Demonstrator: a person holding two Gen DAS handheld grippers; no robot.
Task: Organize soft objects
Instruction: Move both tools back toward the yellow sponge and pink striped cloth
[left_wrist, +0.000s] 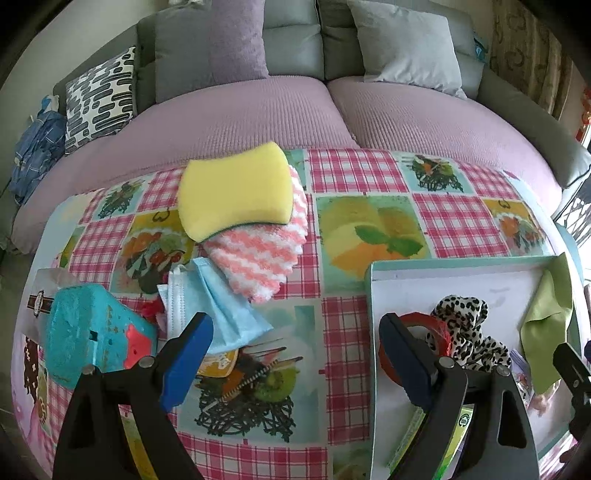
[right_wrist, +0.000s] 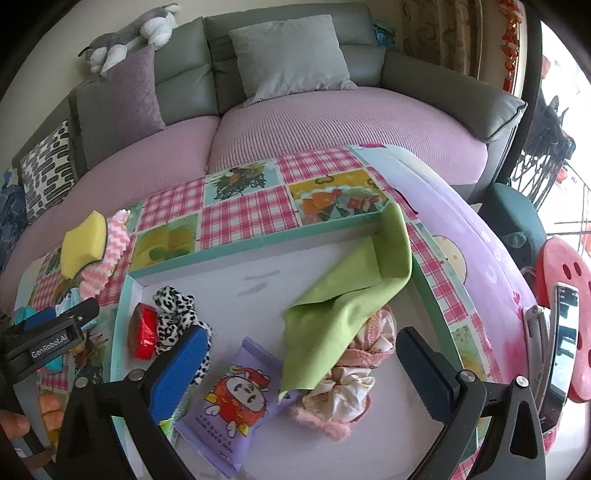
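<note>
In the left wrist view a yellow sponge (left_wrist: 234, 194) lies on a pink-and-white striped cloth (left_wrist: 258, 254) at the far side of the table, with a blue face mask (left_wrist: 218, 310) nearer. My left gripper (left_wrist: 295, 354) is open and empty above the tablecloth, between the mask and a white tray (left_wrist: 406, 280). In the right wrist view my right gripper (right_wrist: 299, 369) is open and empty over the tray (right_wrist: 236, 258), which holds a green cloth (right_wrist: 343, 295), a leopard-print scrunchie (right_wrist: 173, 314), a red item (right_wrist: 144, 332), a purple packet (right_wrist: 236, 398) and a pink scrunchie (right_wrist: 340, 398).
A teal block (left_wrist: 88, 332) sits at the table's left. A sofa (left_wrist: 332, 107) with cushions runs behind the table. A red stool (right_wrist: 569, 295) and a phone (right_wrist: 561, 339) are at the right. The left gripper's body (right_wrist: 44, 343) shows at the left edge.
</note>
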